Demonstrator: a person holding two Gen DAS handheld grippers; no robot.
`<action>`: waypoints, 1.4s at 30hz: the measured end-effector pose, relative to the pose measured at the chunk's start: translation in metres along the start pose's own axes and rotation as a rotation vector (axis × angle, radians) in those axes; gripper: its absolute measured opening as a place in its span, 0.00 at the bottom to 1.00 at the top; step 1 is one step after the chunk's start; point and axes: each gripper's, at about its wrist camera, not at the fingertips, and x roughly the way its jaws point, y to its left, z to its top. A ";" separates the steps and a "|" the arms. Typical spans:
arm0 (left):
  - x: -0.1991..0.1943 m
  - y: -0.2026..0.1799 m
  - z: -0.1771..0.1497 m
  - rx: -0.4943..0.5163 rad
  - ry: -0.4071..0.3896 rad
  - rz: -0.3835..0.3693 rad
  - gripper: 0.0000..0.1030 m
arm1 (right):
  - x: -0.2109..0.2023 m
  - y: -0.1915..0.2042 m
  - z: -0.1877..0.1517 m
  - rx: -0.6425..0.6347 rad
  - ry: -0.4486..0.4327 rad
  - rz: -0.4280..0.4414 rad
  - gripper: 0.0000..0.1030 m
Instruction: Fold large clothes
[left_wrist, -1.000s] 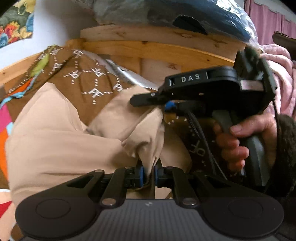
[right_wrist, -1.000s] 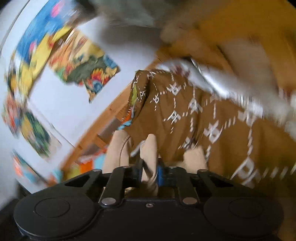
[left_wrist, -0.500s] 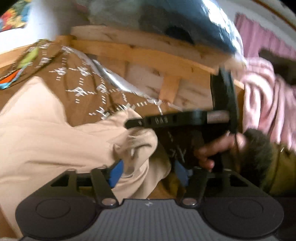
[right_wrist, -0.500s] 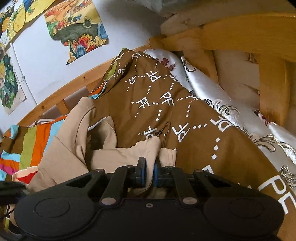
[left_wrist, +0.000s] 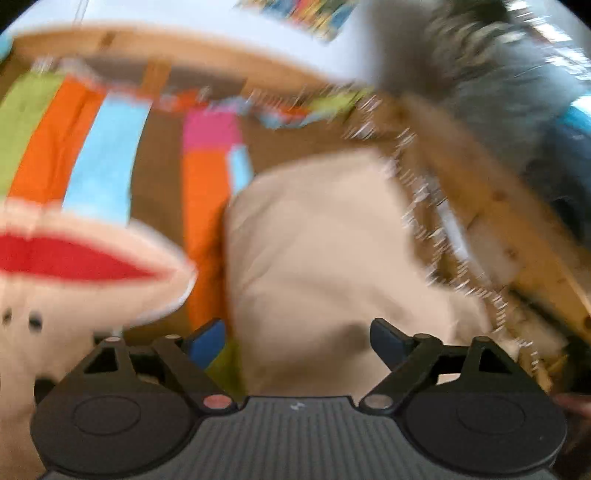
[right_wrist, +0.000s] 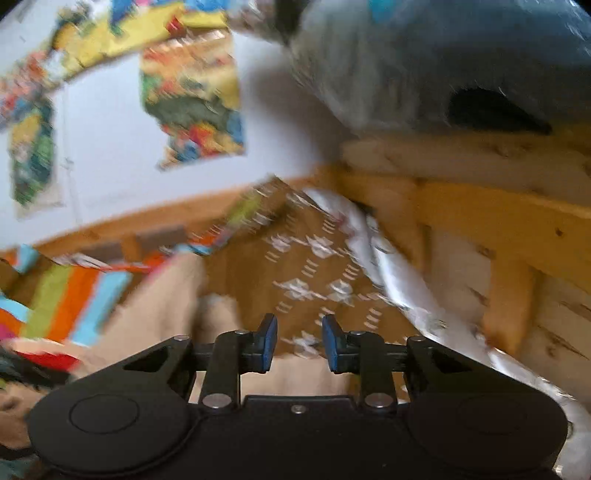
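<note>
the beige garment (left_wrist: 325, 258) lies spread on a bed covered by a striped multicolour blanket (left_wrist: 99, 155), filling the middle of the left wrist view from about 12 o'clock down to the hand-held gripper's base. in the right wrist view the same beige cloth (right_wrist: 162, 306) shows at about 9 o'clock of the pads and again as a strip just under them. both views are smeared by motion, so creases and edges are hard to read; i cannot tell which part of the garment is which.

the left hand-held gripper (left_wrist: 297, 338) is spread wide, its blue pads well apart on either side of the cloth and gripping nothing. the right hand-held gripper (right_wrist: 299, 341) has its jaws parted to a narrower gap, with nothing between them; only the brown patterned cloth (right_wrist: 314, 266) shows through the gap. with both free of fabric, the garment seems to be resting where a fold has been laid down, and the tools are likely off it so they can take fresh holds.

at 9 o'clock in the left view a plush toy with a red mouth (left_wrist: 74, 258) sits just beside the garment. at 3 o'clock runs the wooden bed frame (left_wrist: 491, 206), with a silvery fabric (right_wrist: 399, 273) along it. posters (right_wrist: 192, 99) hang on the white wall at 11 o'clock in the right view.
</note>
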 end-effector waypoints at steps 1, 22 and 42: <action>0.004 0.007 -0.002 -0.032 0.020 -0.019 0.83 | -0.002 0.004 0.001 0.009 0.019 0.049 0.41; 0.027 0.017 -0.046 0.027 0.063 -0.147 0.85 | -0.005 0.035 -0.041 0.002 0.284 -0.028 0.29; 0.031 0.028 -0.052 -0.004 0.061 -0.217 0.89 | 0.144 0.101 0.048 -0.342 0.346 0.084 0.09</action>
